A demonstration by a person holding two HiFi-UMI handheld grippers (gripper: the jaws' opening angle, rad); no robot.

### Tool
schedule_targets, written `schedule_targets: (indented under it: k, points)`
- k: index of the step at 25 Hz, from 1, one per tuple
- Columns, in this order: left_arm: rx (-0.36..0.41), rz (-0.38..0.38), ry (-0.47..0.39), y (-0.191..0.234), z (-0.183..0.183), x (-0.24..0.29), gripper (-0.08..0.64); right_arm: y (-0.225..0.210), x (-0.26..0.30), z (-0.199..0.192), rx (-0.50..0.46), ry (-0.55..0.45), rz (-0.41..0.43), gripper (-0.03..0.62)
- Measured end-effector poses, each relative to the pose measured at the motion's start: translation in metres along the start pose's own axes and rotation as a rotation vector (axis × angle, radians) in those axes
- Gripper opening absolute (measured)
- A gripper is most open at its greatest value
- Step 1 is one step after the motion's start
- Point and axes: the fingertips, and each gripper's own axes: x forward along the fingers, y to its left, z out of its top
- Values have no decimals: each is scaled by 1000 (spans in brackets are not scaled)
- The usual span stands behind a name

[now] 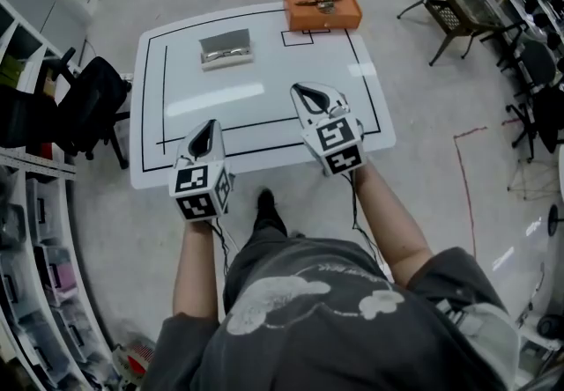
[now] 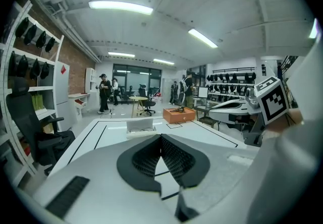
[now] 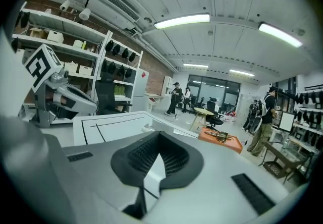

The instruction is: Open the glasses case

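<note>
A pale grey glasses case (image 1: 226,48) lies on the far left part of the white table (image 1: 264,90); its lid appears raised, with something dark inside. The left gripper view shows the case (image 2: 140,126) well beyond the jaws. In the right gripper view the case (image 3: 151,127) peeks over the jaw tips. My left gripper (image 1: 204,136) hovers at the table's near edge, shut and empty. My right gripper (image 1: 308,97) is over the near right part of the table, also shut with nothing in it. Both are far short of the case.
An orange tray (image 1: 322,9) with a metal object sits at the table's far right edge. A black office chair (image 1: 88,103) and shelves stand at the left, more chairs (image 1: 454,15) at the right. People stand far back in the room (image 2: 105,93).
</note>
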Motion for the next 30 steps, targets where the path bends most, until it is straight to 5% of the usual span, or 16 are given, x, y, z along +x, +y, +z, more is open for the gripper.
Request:
schedule_targets:
  k: [13, 30]
  points:
    - [-23, 9, -12, -56, -40, -75, 2, 37, -88, -38, 31, 12, 38, 0]
    - [-19, -1, 44, -79, -70, -89, 2, 48, -115, -66, 108, 30, 54, 0]
